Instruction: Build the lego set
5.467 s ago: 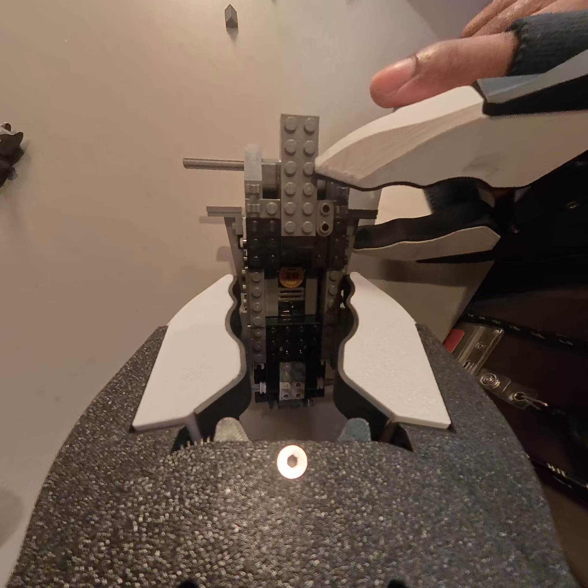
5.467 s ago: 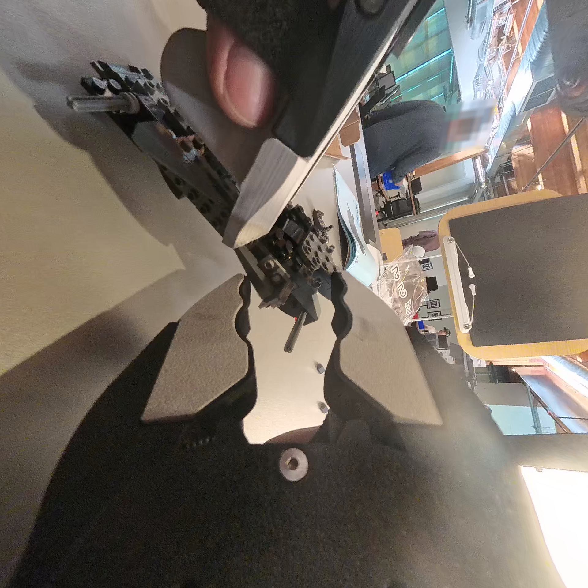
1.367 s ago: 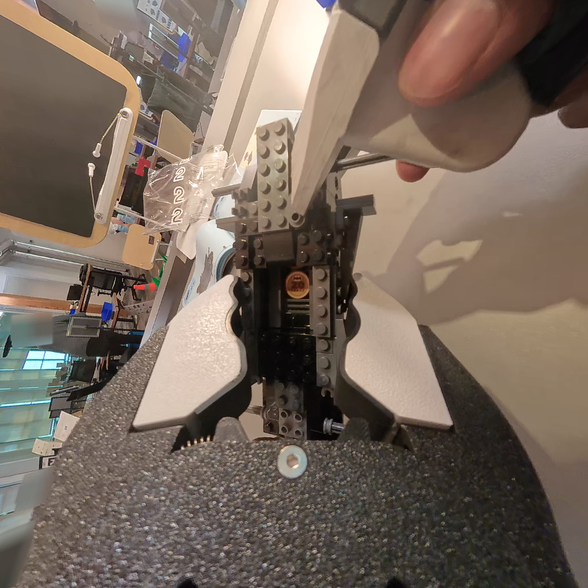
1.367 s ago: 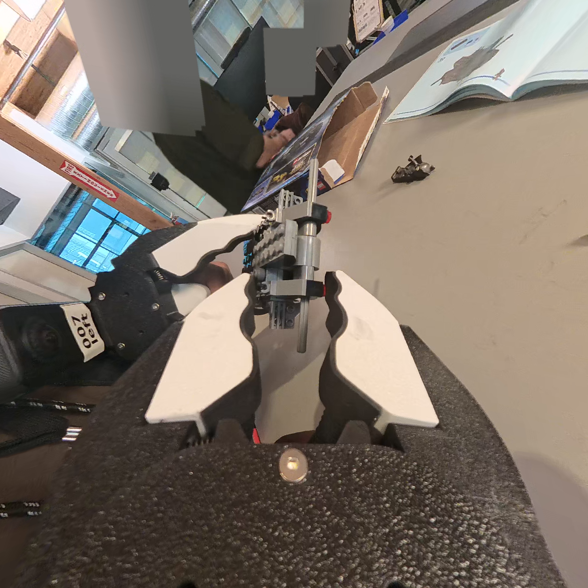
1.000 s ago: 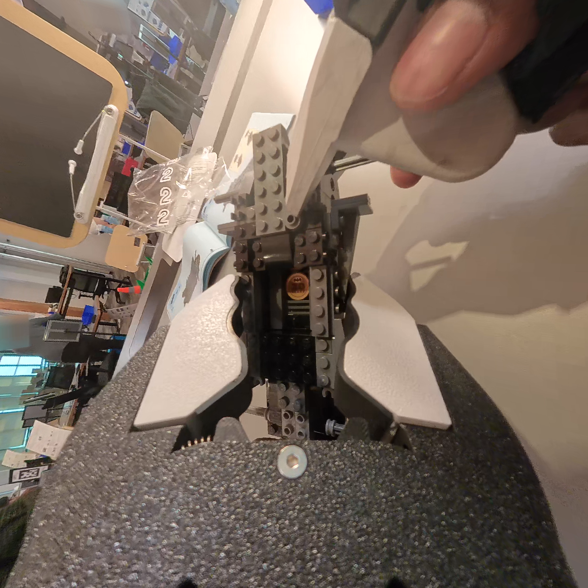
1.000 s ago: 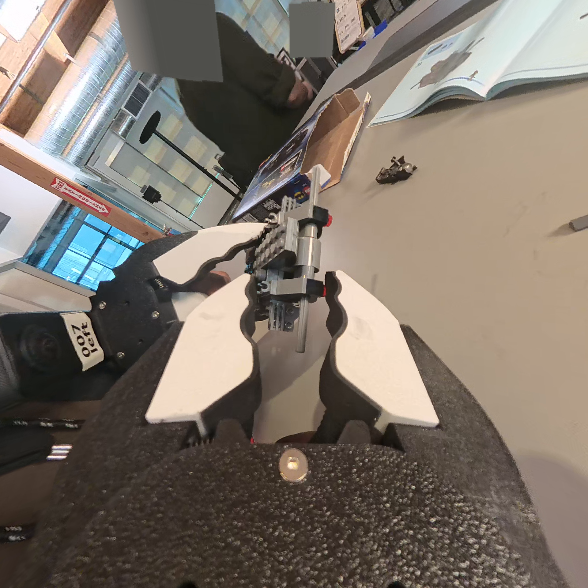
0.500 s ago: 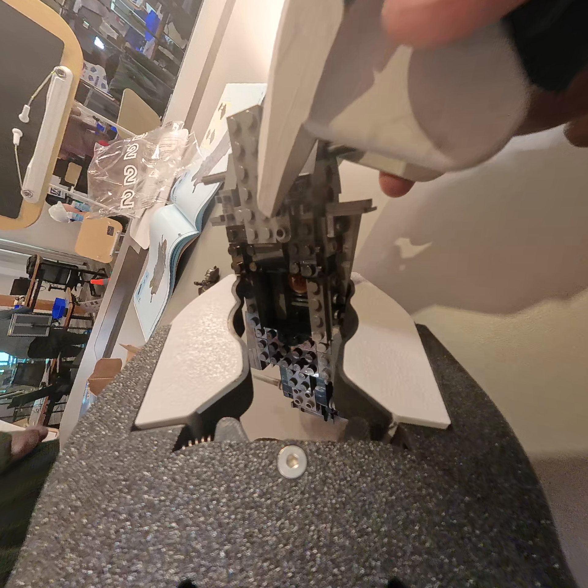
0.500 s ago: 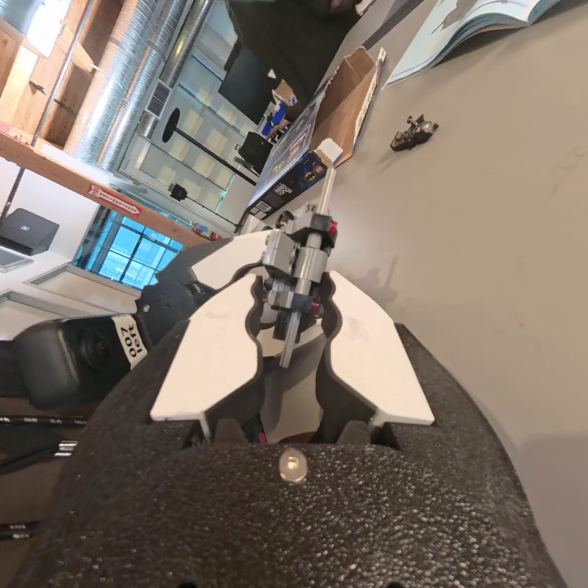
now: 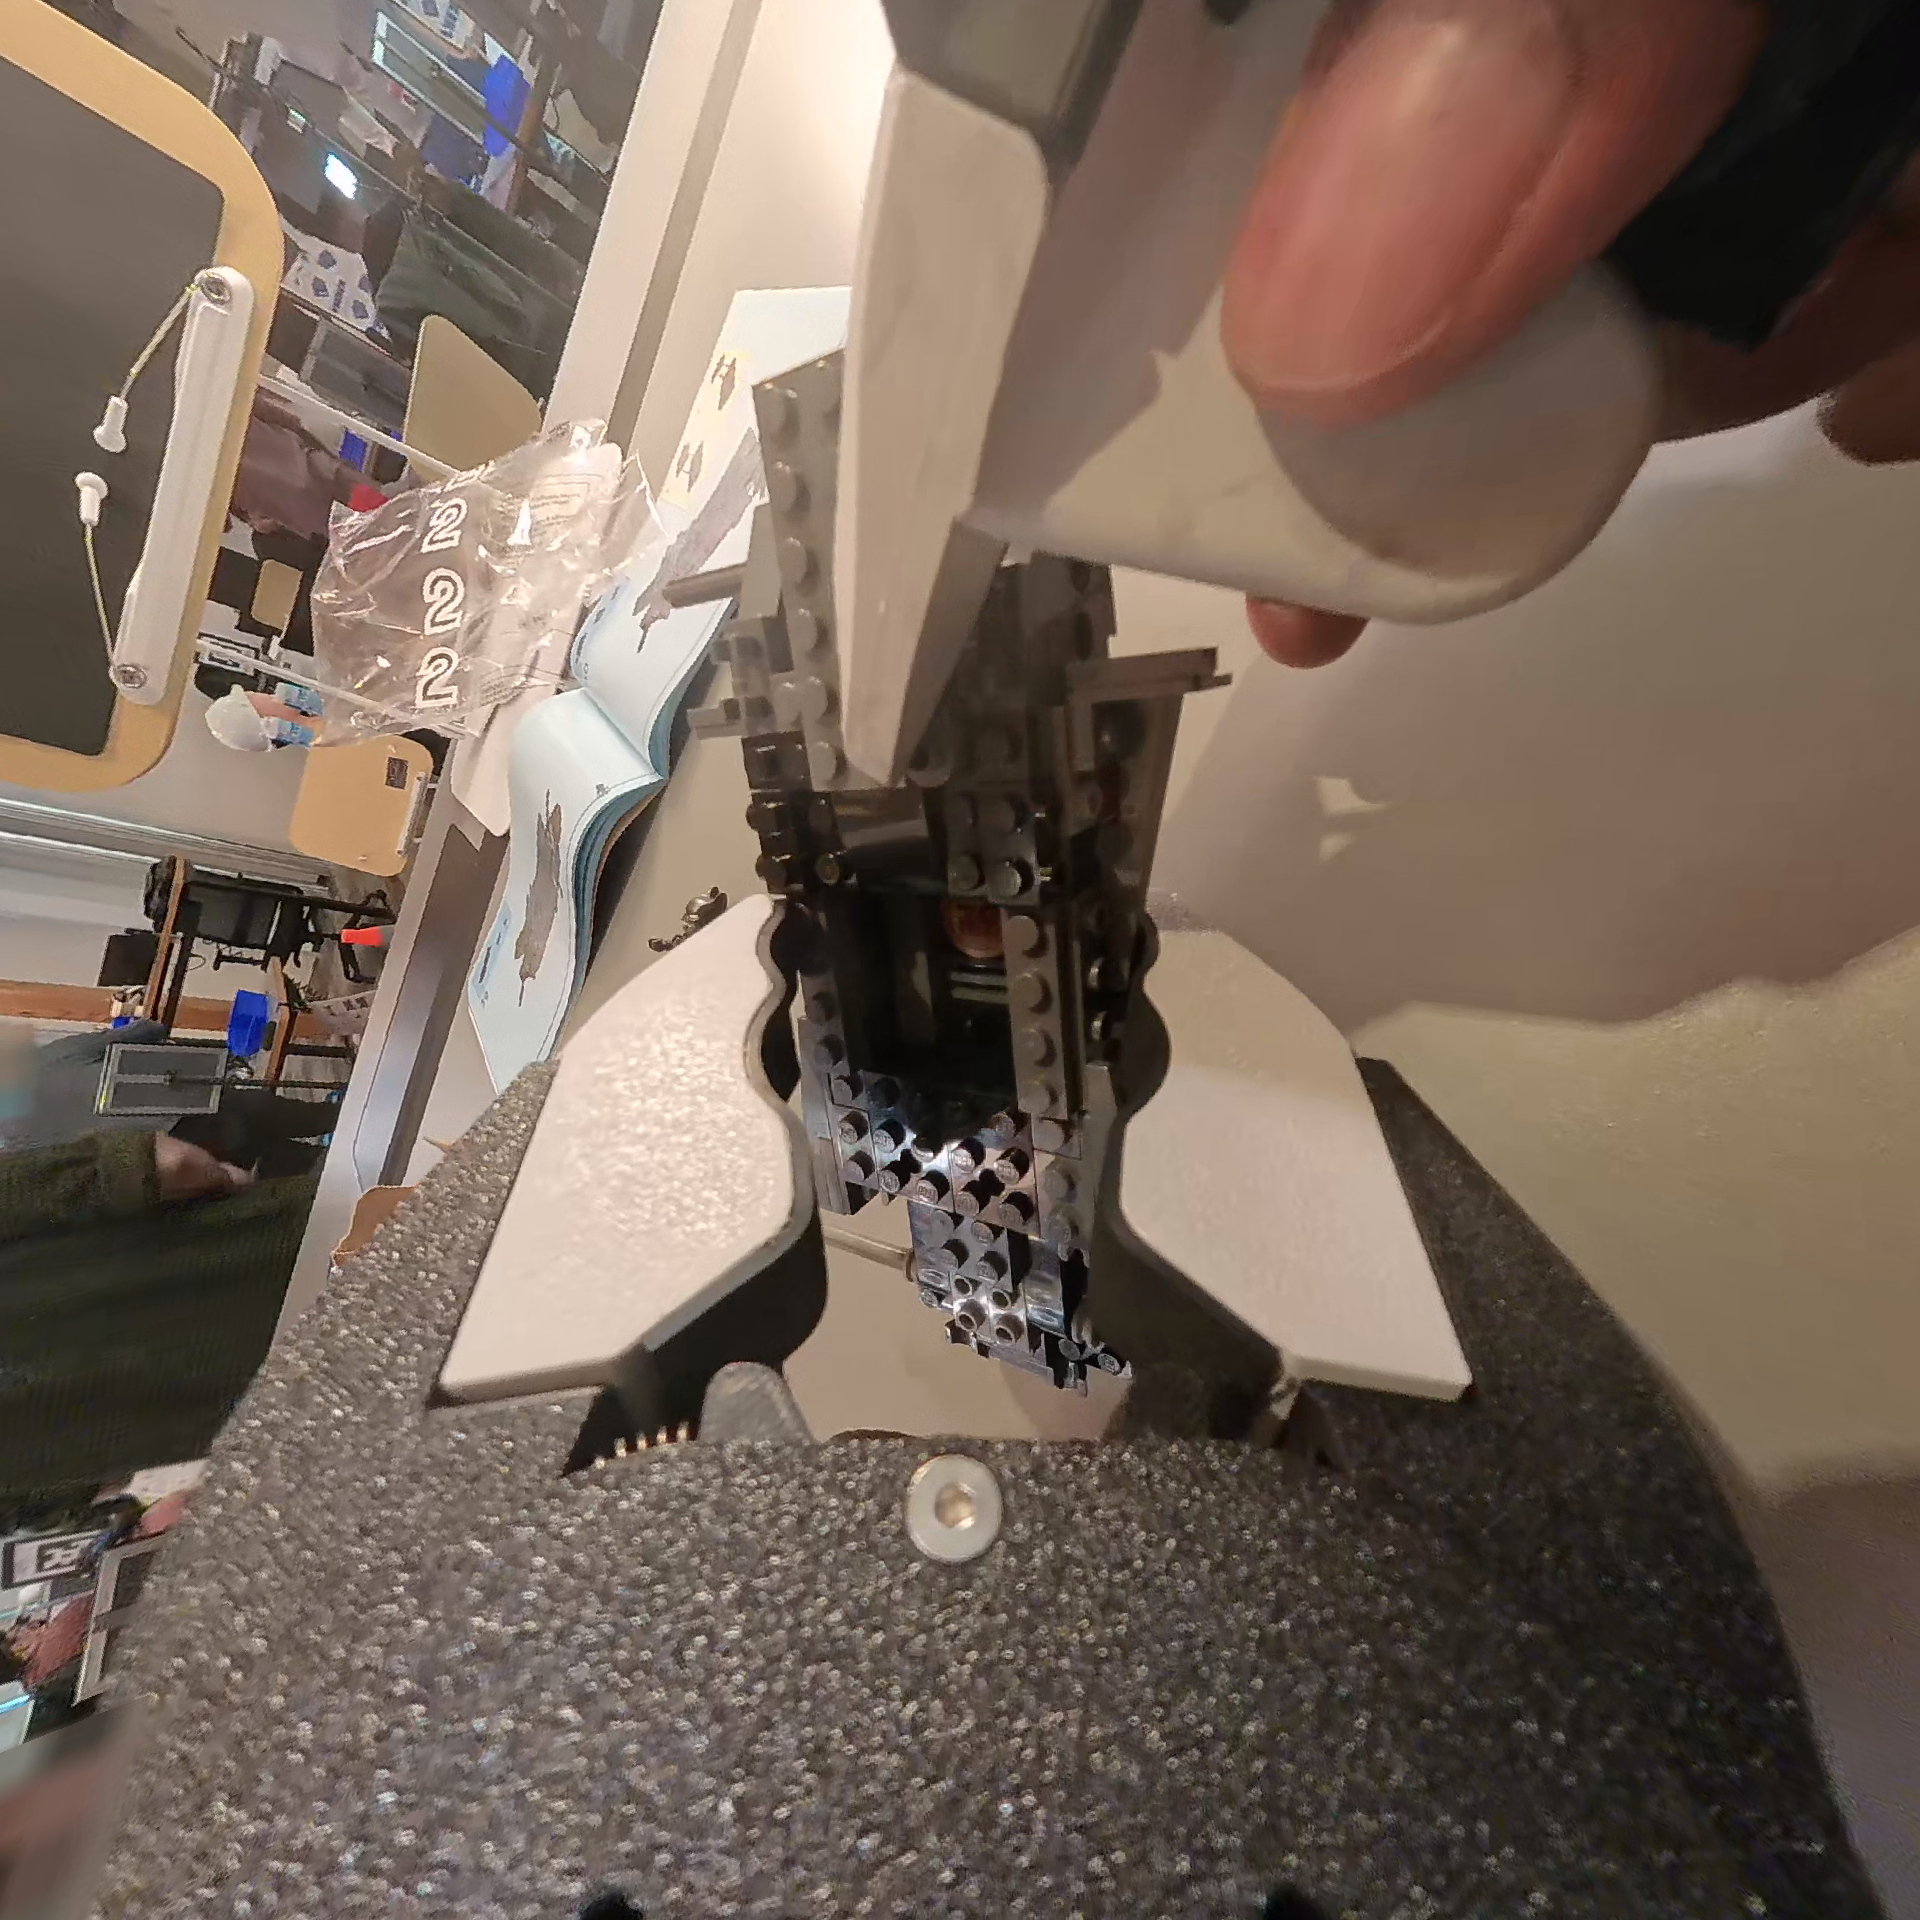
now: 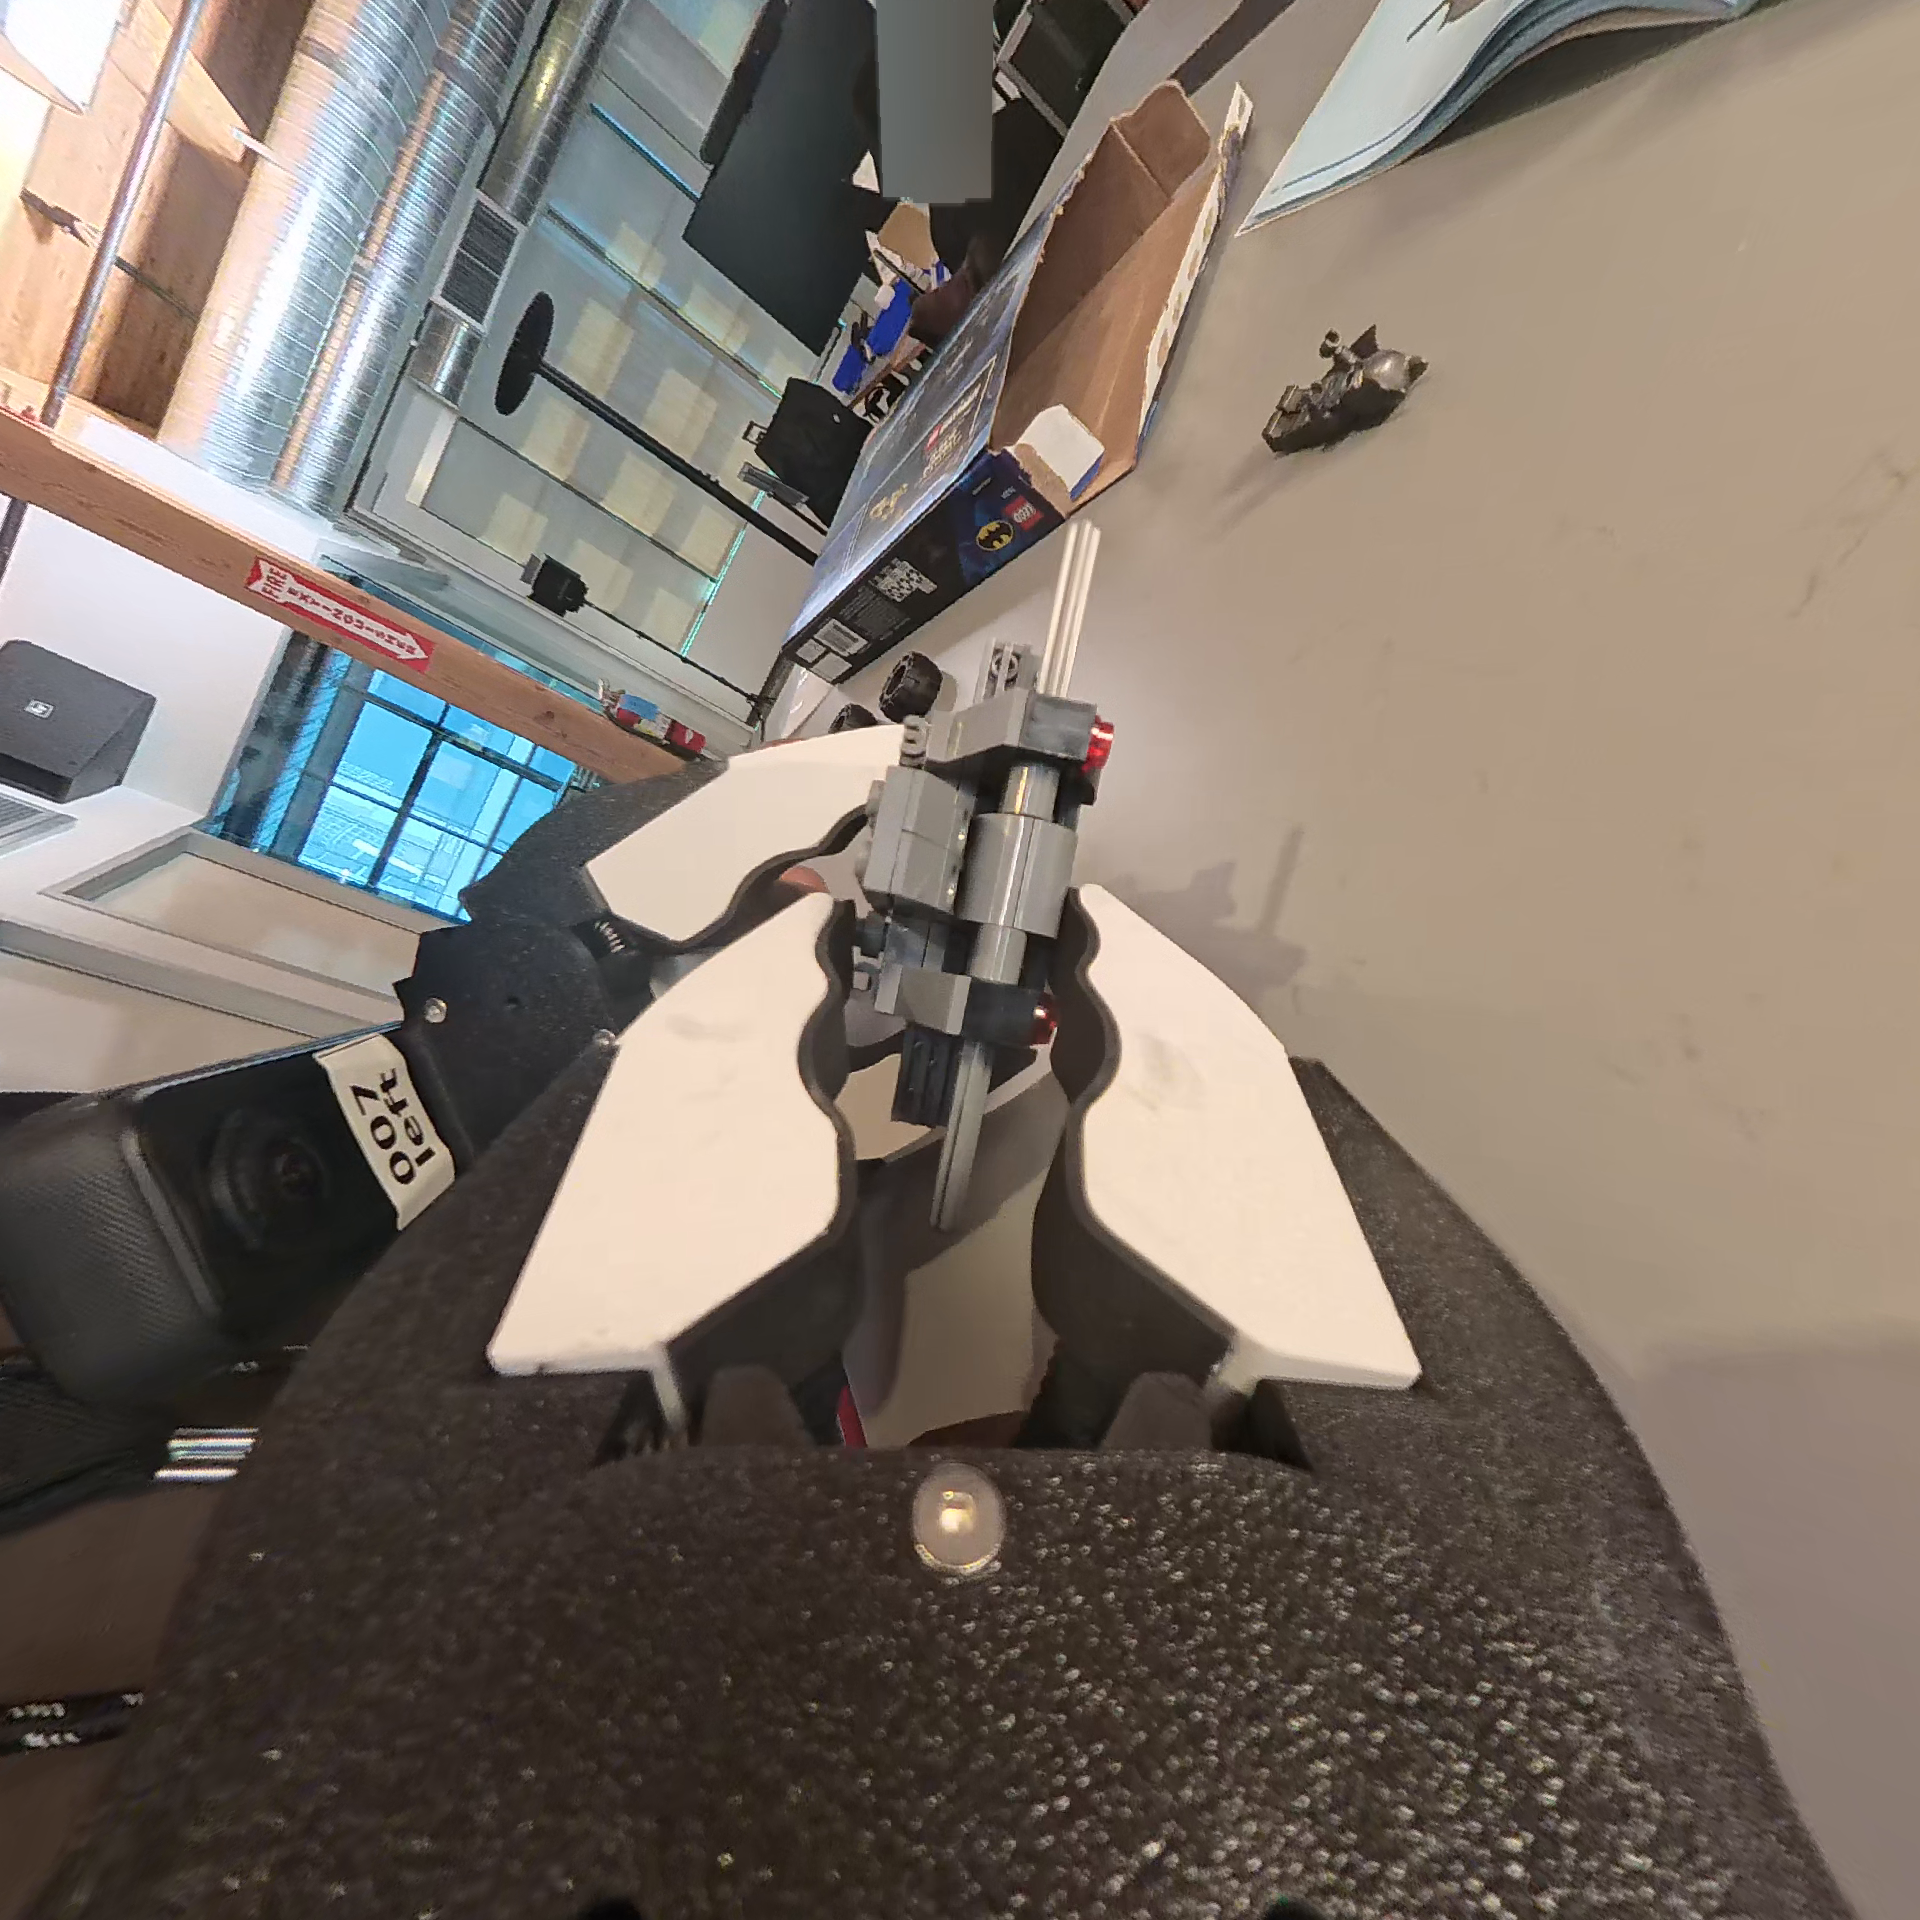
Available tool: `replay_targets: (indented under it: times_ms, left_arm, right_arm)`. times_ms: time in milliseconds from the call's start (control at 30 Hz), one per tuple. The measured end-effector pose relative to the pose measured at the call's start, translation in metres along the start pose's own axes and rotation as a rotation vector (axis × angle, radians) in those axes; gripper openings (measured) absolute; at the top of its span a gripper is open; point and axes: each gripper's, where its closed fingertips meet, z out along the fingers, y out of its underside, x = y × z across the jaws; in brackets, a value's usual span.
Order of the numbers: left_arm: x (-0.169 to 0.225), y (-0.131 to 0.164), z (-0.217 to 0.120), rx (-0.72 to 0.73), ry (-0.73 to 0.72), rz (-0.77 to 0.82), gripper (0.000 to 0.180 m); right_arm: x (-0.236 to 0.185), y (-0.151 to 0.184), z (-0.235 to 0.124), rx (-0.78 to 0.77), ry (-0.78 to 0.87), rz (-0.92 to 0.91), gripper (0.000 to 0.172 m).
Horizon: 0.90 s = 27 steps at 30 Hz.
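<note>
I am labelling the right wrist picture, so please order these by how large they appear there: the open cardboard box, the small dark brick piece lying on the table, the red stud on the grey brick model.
1. Open cardboard box
2. Small dark brick piece
3. Red stud, though it is nearer the camera

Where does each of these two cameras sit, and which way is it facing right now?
Left wrist view: rides on the left gripper, looking along its jaws at the grey and black brick model clamped there; the right gripper's white finger and a thumb cross the top.
Right wrist view: rides on the right gripper, looking along its jaws, closed on the model's axle end, toward the grey table and open cardboard box; the left gripper shows at left.
Shared: the model, the instruction booklet and each other's gripper.
</note>
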Motion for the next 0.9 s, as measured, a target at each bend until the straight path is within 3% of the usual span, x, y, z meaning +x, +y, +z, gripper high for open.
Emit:
replay_targets:
  times_ms: [233,533,733,900]
  left_arm:
    - [0.007,0.0,-0.002,0.018,0.119,-0.073,0.064]
    - [0.0,-0.001,-0.03,0.139,0.691,-0.453,0.07]
    - [0.004,-0.008,-0.046,0.195,1.131,-0.679,0.056]
    - [0.007,-0.018,-0.053,0.241,1.226,-0.711,0.047]
  right_arm:
    - [0.0,0.001,-0.001,-0.028,-0.034,-0.009,0.036]
    - [-0.011,0.001,-0.001,-0.11,-0.185,-0.052,0.035]
    - [-0.028,0.01,0.001,-0.207,-0.29,-0.137,0.035]
    - [-0.034,0.014,0.003,-0.249,-0.297,-0.198,0.035]
